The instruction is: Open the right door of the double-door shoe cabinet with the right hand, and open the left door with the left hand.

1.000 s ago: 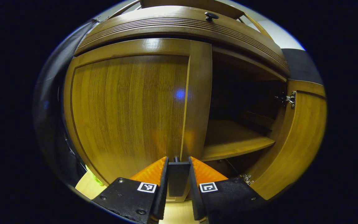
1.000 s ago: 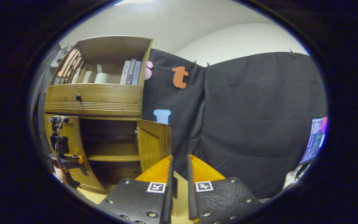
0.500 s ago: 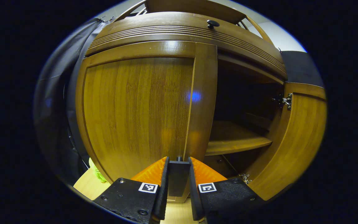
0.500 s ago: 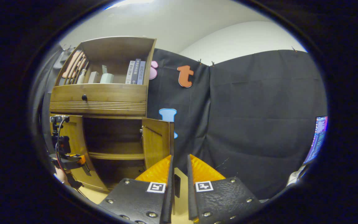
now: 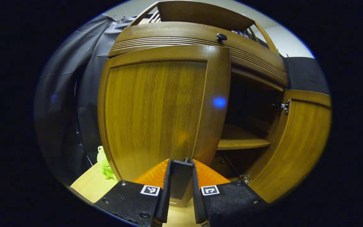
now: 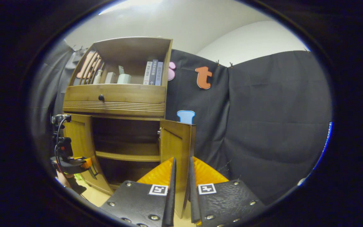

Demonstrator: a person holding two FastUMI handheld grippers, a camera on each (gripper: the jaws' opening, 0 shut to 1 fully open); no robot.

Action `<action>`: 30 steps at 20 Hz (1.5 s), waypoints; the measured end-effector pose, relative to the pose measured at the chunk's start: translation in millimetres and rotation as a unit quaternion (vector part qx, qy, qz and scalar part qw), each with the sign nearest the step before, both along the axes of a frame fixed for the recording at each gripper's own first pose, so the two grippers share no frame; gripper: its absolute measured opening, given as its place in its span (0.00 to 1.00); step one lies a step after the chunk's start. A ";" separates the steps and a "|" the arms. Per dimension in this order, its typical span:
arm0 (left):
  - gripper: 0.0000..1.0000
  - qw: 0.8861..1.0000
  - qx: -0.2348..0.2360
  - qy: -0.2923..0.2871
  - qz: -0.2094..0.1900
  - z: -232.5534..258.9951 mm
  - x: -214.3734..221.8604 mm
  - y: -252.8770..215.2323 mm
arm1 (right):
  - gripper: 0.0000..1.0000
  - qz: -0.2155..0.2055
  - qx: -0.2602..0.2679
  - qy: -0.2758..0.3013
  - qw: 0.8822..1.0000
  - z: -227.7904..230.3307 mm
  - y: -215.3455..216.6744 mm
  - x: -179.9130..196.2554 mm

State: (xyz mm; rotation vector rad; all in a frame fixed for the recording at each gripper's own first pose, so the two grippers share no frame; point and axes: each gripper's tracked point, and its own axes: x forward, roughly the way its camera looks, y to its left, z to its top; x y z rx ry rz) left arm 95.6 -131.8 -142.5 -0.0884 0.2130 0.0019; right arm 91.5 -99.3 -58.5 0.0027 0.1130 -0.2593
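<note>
The wooden shoe cabinet (image 5: 175,34) stands close ahead in the left gripper view. Its left door (image 5: 156,110) is swung partly out, and my left gripper (image 5: 181,179) is shut on that door's dark handle (image 5: 181,178) at the lower edge. The right door (image 5: 298,142) stands wide open, baring the inner shelf (image 5: 241,142). In the right gripper view the cabinet (image 6: 115,101) is at the left, with the right door (image 6: 175,142) edge-on just beyond my right gripper (image 6: 181,189). Its fingers stand close together with nothing between them. The left gripper (image 6: 74,164) shows at the left door (image 6: 79,138).
A green toy (image 5: 104,162) sits on the light floor (image 5: 90,186) left of the cabinet. A drawer with a dark knob (image 6: 101,97) tops the doors, and books (image 6: 153,72) stand on the upper shelf. Black cloth (image 6: 263,126) hangs to the right.
The left door has swung further out with my left gripper holding its handle. The right gripper view has shifted, so the open right door's edge now lines up between its fingers.
</note>
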 end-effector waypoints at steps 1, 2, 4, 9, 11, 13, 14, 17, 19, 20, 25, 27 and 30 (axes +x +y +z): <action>0.31 1.000 -0.001 0.000 0.002 0.6 -4.1 1.8 | 0.24 0.006 0.001 0.001 1.000 -0.9 2.4 0.2; 0.31 1.000 -0.003 -0.001 0.004 1.1 -8.7 3.9 | 0.24 0.010 0.002 0.002 1.000 -1.8 3.7 -0.7; 0.31 1.000 -0.006 -0.001 0.008 1.9 -17.5 8.4 | 0.21 0.017 0.005 0.003 1.000 -3.4 6.5 -1.7; 0.30 1.000 -0.013 -0.005 0.018 3.7 -41.8 21.0 | 0.21 0.042 0.014 0.011 0.999 -9.2 19.1 -3.5; 0.36 1.000 -0.015 -0.006 0.022 4.8 -51.1 26.6 | 0.21 0.056 0.016 0.012 0.998 -10.3 27.2 -0.3; 0.36 0.999 -0.020 -0.006 0.027 5.1 -59.0 31.8 | 0.21 0.073 0.016 0.013 0.997 -10.6 36.2 3.3; 0.33 0.999 -0.022 -0.007 0.029 6.6 -63.7 34.6 | 0.21 0.081 0.017 0.012 0.996 -10.5 41.1 5.5; 0.33 0.999 -0.027 -0.006 0.038 7.6 -73.6 42.6 | 0.21 0.103 0.018 0.013 0.994 -10.5 54.0 10.2; 0.36 0.998 -0.031 -0.006 0.047 7.6 -82.1 48.8 | 0.24 0.115 0.017 0.015 0.993 -12.7 59.9 13.3; 0.33 0.998 -0.033 -0.005 0.051 8.5 -86.0 52.1 | 0.24 0.120 0.017 0.017 0.993 -14.1 62.4 14.5; 0.33 0.997 -0.038 -0.003 0.074 9.4 -102.1 66.4 | 0.21 0.137 0.022 0.026 0.990 -21.8 70.8 18.6; 0.33 0.996 -0.030 -0.003 0.085 10.1 -107.6 72.4 | 0.21 0.143 0.023 0.029 0.989 -24.6 74.0 20.2; 0.29 0.994 -0.023 -0.004 0.105 11.2 -115.5 82.9 | 0.21 0.151 0.024 0.032 0.988 -28.0 78.1 24.3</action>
